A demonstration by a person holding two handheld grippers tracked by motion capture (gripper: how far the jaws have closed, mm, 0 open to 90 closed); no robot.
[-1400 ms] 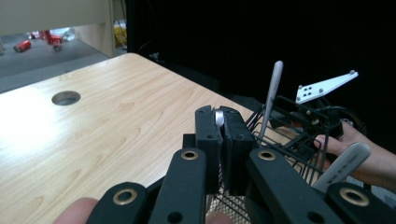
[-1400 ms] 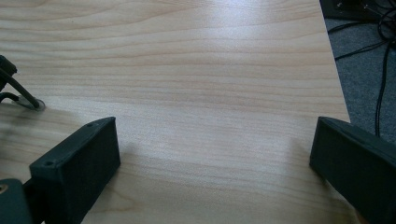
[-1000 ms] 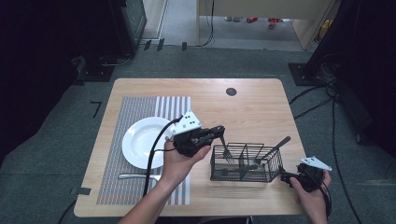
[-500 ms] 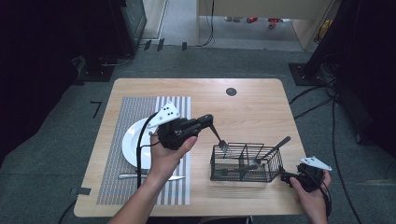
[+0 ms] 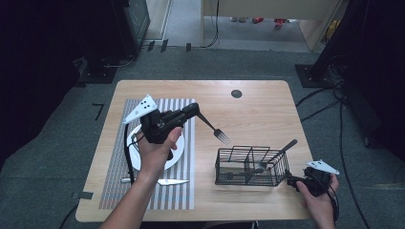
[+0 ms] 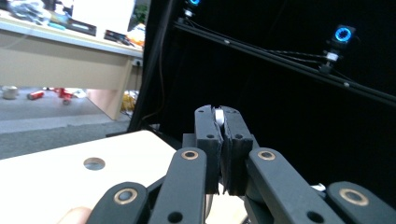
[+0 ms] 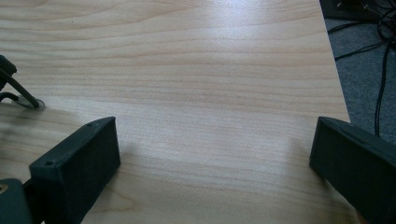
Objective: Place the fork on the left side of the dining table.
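Observation:
My left gripper (image 5: pixel 193 110) hangs over the striped placemat (image 5: pixel 114 191), shut on the handle of a dark fork (image 5: pixel 213 129). The fork slants down to the right, its tines in the air left of the black wire basket (image 5: pixel 248 167). In the left gripper view the jaws are pressed together on a thin pale handle edge (image 6: pixel 218 116). A long-handled utensil (image 5: pixel 285 146) leans out of the basket's right end. My right gripper (image 5: pixel 292 182) rests at the table's front right, just beside the basket. Its jaws stand wide apart over bare wood (image 7: pixel 215 154).
A white plate (image 5: pixel 177 145) lies on the placemat under my left hand, and a knife (image 5: pixel 167 182) lies in front of it. A round hole (image 5: pixel 236 93) marks the far side of the wooden table (image 5: pixel 258 114). The basket's wire foot (image 7: pixel 21 95) shows in the right gripper view.
My left gripper has carried the fork up and to the left, away from the basket and over the plate. The right gripper has stayed where it was.

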